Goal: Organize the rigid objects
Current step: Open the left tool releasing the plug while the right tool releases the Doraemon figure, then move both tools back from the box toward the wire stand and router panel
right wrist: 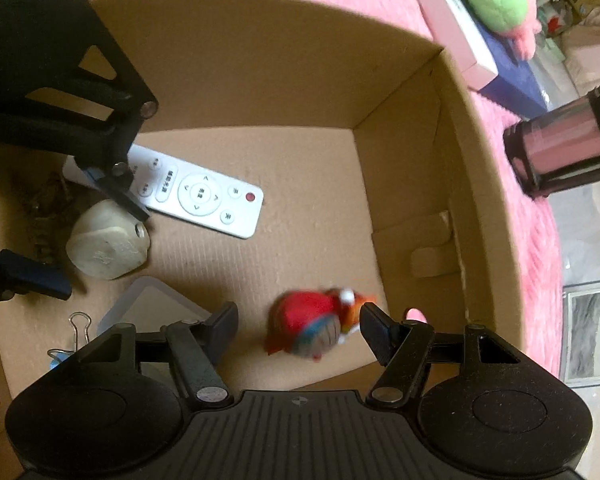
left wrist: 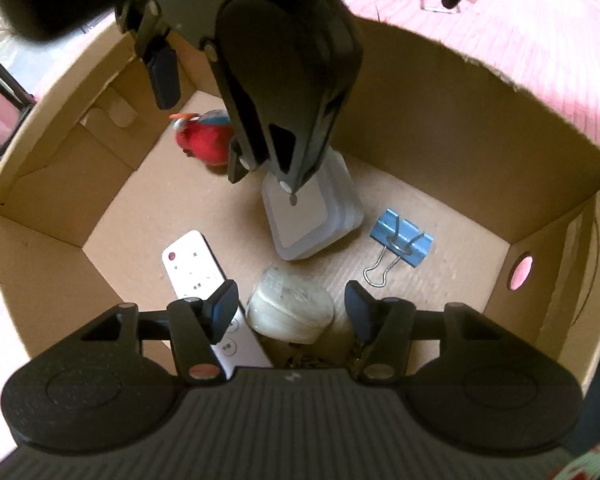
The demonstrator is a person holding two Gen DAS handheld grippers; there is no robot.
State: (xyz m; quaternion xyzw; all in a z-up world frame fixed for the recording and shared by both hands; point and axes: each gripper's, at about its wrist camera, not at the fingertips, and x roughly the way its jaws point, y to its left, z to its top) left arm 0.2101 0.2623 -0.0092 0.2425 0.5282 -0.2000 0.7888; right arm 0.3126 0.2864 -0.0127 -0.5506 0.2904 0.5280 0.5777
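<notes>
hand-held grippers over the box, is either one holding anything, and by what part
Nothing is held. The left hand-held gripper stands open above the white shell-like object, and the right hand-held gripper stands open above the red toy bird.

Black ribbed tongs [left wrist: 292, 308] with silver pivot screws.

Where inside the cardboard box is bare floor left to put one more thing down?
Bare floor lies between the remote, the red toy bird and the box's far wall. A smaller patch lies beyond the binder clip. Around the white round case and the clear container it is crowded.
</notes>
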